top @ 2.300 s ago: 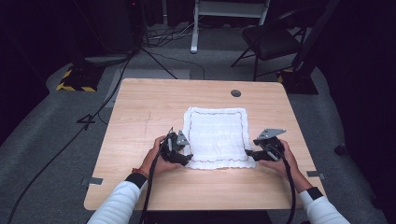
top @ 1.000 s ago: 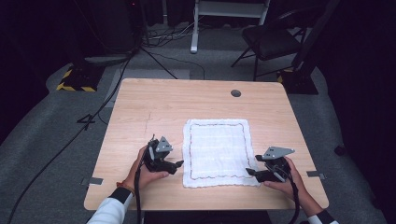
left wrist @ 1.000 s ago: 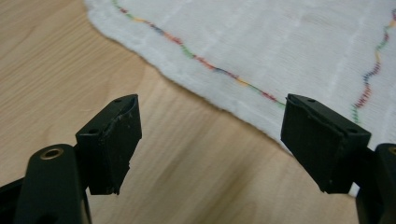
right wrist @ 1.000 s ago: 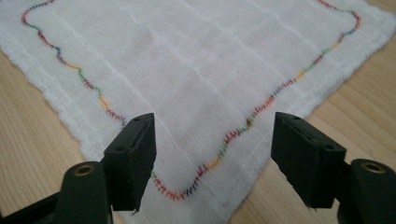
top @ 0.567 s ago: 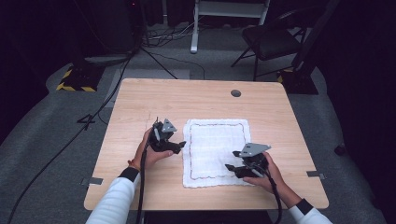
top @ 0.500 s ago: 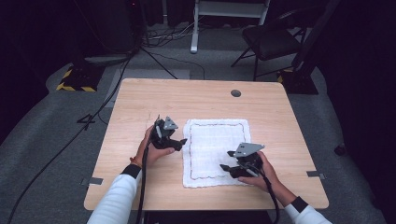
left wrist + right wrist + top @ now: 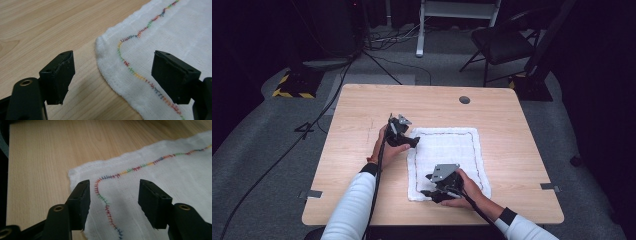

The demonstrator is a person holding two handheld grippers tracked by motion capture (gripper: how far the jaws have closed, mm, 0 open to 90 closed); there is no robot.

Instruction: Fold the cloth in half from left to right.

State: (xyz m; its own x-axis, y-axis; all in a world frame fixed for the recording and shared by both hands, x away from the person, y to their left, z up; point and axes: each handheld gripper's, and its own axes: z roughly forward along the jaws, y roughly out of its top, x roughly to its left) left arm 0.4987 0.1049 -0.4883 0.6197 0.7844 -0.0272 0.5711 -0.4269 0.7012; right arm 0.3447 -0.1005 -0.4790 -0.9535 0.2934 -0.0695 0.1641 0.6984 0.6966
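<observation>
Both tongs are unclenched right now, nothing pinched in either. Left tongs (image 7: 416,141) sit at the far left corner of the white cloth (image 7: 447,160), and in the left gripper view (image 7: 111,75) the jaws gape wide, one over bare wood and the other over the fabric, with that rounded corner of the cloth (image 7: 160,50) lying flat between them, not squeezed. Right tongs (image 7: 426,192) are down at the near left corner of the same cloth; in the right gripper view (image 7: 112,202) the jaws have just been closing in a bit, and the corner with its rainbow stitching (image 7: 107,207) runs between them, but the pads aren't pressing on it. Whether the tips actually touch the fabric, can't tell. Cloth itself lies spread flat on the wooden tabletop (image 7: 362,115), a bit right of centre and toward the person's side, with the coloured stitch line following its border. Each hand comes in from the bottom in white sleeves (image 7: 354,200), and a small round dark grommet (image 7: 464,99) sits in the tabletop beyond the cloth, well apart from it.
</observation>
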